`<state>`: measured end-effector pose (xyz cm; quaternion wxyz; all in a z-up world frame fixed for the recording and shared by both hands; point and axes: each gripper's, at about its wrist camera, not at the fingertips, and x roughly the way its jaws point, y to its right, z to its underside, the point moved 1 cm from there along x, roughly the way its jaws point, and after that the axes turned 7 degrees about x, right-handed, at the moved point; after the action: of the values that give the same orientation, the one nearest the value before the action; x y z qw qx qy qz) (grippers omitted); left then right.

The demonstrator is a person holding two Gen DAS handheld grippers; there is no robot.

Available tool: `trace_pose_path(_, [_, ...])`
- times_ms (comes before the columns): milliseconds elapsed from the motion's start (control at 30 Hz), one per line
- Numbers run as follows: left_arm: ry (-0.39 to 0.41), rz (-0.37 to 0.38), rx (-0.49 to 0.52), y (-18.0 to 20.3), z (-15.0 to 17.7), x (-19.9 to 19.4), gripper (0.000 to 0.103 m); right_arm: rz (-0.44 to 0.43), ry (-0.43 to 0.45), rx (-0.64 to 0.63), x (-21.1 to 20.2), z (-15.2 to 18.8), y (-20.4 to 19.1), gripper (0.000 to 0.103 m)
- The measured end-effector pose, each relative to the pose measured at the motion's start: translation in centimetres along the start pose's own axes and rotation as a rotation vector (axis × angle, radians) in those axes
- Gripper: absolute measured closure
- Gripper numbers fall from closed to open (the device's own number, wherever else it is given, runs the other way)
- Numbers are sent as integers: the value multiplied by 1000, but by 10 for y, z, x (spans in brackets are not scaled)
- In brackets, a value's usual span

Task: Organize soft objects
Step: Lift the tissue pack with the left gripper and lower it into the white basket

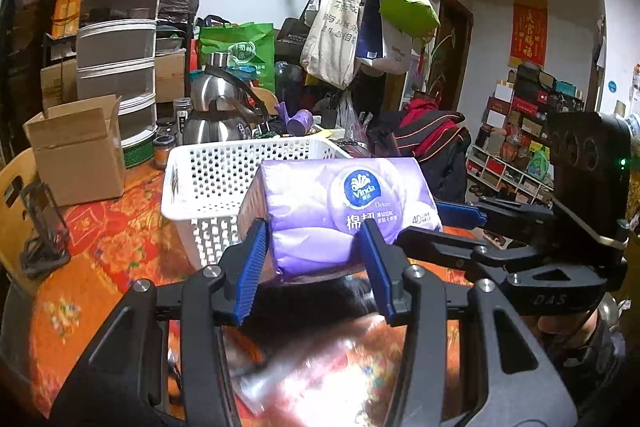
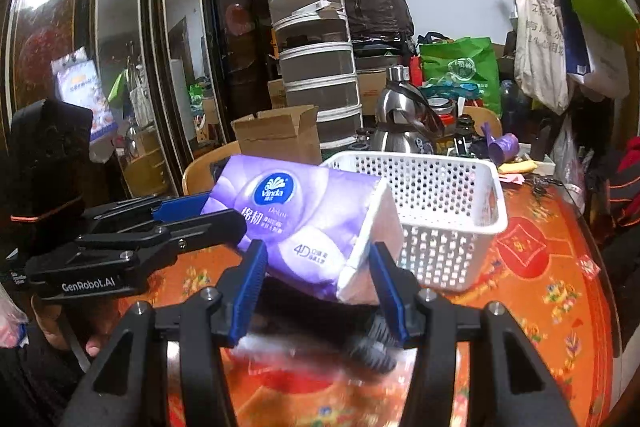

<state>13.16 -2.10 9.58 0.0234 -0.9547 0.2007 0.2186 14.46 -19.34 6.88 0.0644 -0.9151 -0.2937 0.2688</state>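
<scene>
A purple Vinda tissue pack (image 1: 340, 203) (image 2: 304, 211) hangs above the table, held at both ends. My left gripper (image 1: 316, 231) is shut on its near end, blue pads pressing into the soft wrap. In the right wrist view the left gripper (image 2: 212, 215) clamps the pack's left end. My right gripper (image 2: 320, 251) is shut on the other end, by the white side flap, and reaches in from the right as the right gripper (image 1: 436, 227) in the left wrist view. Just behind the pack stands a white perforated basket (image 1: 216, 167) (image 2: 440, 187), with nothing visible inside.
The table wears an orange-red flowered cloth (image 1: 112, 247) (image 2: 540, 267). Behind the basket stand an open cardboard box (image 1: 76, 151), a steel kettle (image 1: 216, 107), stacked round containers (image 1: 116, 55) and a purple cup (image 1: 300, 121). A coat rack with bags (image 1: 360, 7) stands further back. Blurred shiny packaging (image 1: 320, 359) lies below.
</scene>
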Motion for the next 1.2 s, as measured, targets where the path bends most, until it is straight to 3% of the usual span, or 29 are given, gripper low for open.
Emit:
trace_pose_path(200, [-11, -19, -6, -28, -60, 41, 58, 9, -20, 5, 28, -49, 18, 50])
trace_pose_path(433, [-73, 16, -68, -66, -95, 107, 58, 7, -75, 28, 75, -90, 54, 50])
trace_pose_path(600, [-134, 16, -119, -89, -91, 162, 58, 10, -136, 73, 116, -98, 83, 50])
trace_pose_path(867, [-252, 1, -187, -118, -56, 230, 57, 11, -255, 155, 173, -82, 117, 50])
trace_pose_path(1133, [-279, 8, -295, -140, -38, 255, 54, 32, -278, 188, 185, -71, 132, 50])
trace_pose_path(1200, [-276, -46, -286, -144, -37, 249, 52, 76, -275, 184, 180, -73, 135, 47])
